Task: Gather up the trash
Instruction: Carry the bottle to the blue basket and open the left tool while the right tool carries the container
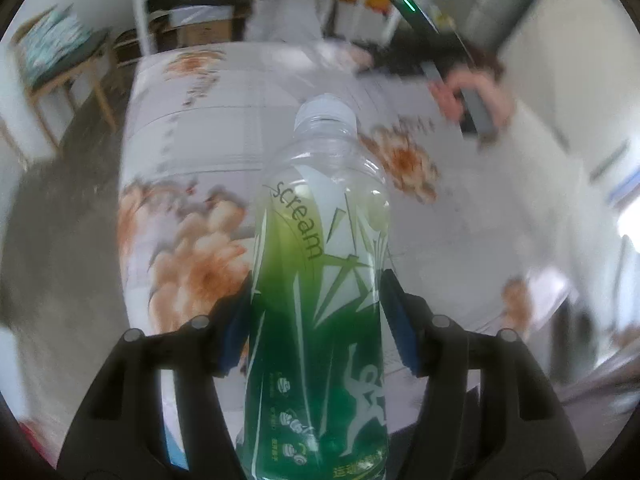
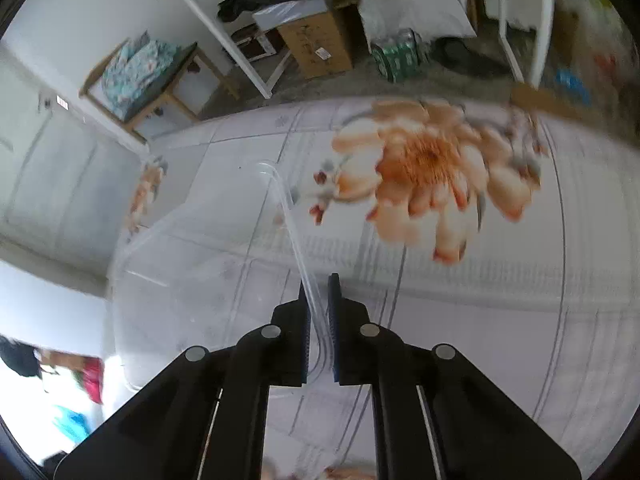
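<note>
The left gripper (image 1: pixel 316 320) holds a clear plastic bottle (image 1: pixel 320 264) with a green label, its blue pads pressed to the bottle's sides and the white cap pointing away beyond the fingertips. The right gripper (image 2: pixel 318 312) is pinched nearly closed on the rim of a transparent plastic container (image 2: pixel 192 264), whose body spreads to the left of its fingers above the flowered tablecloth (image 2: pixel 480 300).

You get soft, even daylight in both views, with a blown-out white patch far right of the left gripper's view. Motion blur smears the flower-printed white tablecloth (image 1: pixel 248 128) and the room beyond, while the clear green-labelled plastic bottle (image 1: pixel 320 280) stays sharp. Fisheye bending darkens every edge.
</note>
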The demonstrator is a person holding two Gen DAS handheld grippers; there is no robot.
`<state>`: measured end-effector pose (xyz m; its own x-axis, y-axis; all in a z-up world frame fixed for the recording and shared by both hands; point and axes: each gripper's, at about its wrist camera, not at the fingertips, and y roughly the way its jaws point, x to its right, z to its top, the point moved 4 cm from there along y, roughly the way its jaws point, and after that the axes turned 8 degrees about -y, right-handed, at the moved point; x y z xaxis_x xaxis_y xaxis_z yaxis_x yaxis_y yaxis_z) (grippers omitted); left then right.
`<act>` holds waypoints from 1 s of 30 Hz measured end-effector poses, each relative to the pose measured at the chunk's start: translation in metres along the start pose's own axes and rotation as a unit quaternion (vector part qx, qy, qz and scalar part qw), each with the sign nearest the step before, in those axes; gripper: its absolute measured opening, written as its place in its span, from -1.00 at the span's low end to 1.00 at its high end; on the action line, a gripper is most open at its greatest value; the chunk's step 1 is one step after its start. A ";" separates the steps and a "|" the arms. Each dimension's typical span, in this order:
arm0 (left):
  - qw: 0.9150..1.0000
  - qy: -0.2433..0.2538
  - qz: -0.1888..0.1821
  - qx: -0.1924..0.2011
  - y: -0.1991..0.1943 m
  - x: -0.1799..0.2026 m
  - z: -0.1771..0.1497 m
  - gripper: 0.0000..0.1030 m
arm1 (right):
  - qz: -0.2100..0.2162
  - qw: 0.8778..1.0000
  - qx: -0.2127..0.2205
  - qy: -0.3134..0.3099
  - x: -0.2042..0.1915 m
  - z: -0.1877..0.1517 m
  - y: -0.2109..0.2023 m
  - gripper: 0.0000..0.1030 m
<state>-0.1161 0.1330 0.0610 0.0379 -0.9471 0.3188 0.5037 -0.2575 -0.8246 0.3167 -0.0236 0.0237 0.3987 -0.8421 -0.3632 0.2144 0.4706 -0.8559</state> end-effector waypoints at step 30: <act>0.896 -0.428 0.090 -0.077 0.103 -0.268 -0.319 0.12 | 0.307 0.937 -0.122 -0.112 -0.275 -0.280 -0.051 -0.87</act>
<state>-0.3498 0.2994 -0.2586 0.7878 -0.4981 0.3623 0.3013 -0.2014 -0.9320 -0.0538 0.1103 0.0646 0.5639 -0.3425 -0.7515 -0.3165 0.7509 -0.5797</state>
